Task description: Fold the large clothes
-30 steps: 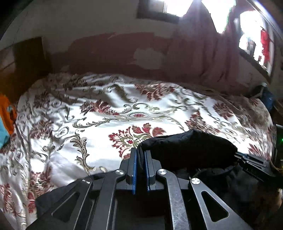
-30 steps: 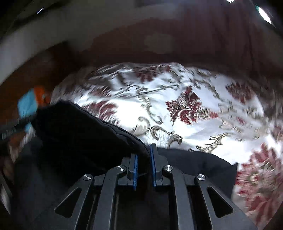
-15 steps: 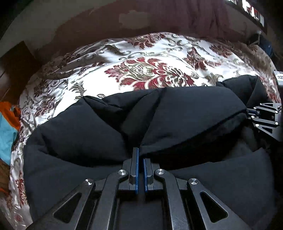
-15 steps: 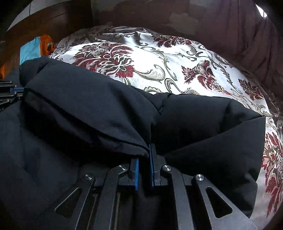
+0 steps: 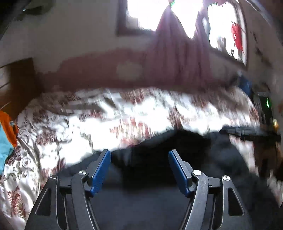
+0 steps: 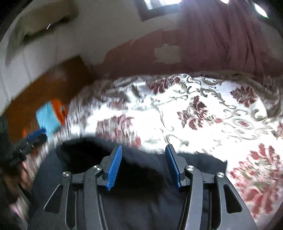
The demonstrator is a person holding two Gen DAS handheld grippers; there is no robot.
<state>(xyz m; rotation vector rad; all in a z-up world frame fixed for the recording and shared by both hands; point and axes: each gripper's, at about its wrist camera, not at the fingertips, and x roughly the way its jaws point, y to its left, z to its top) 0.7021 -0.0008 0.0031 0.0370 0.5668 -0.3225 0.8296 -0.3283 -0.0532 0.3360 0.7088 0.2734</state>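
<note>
In the left wrist view, the left gripper [image 5: 139, 155] hangs over the black garment [image 5: 159, 177], its jaws spread and empty; the cloth lies near on the floral bedspread [image 5: 70, 134], apparently let go to rest flat. In the right wrist view, the right gripper [image 6: 143, 155] is likewise spread wide, gripping nothing, above the same garment's far edge.

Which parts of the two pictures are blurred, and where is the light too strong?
Left wrist view: the floral bedspread is smeared by motion, the window is blown out white, while the left gripper stays sharp. Right wrist view: blur is heavier on the left side, near the blue and orange cloth; the black garment shows almost no detail.
</note>
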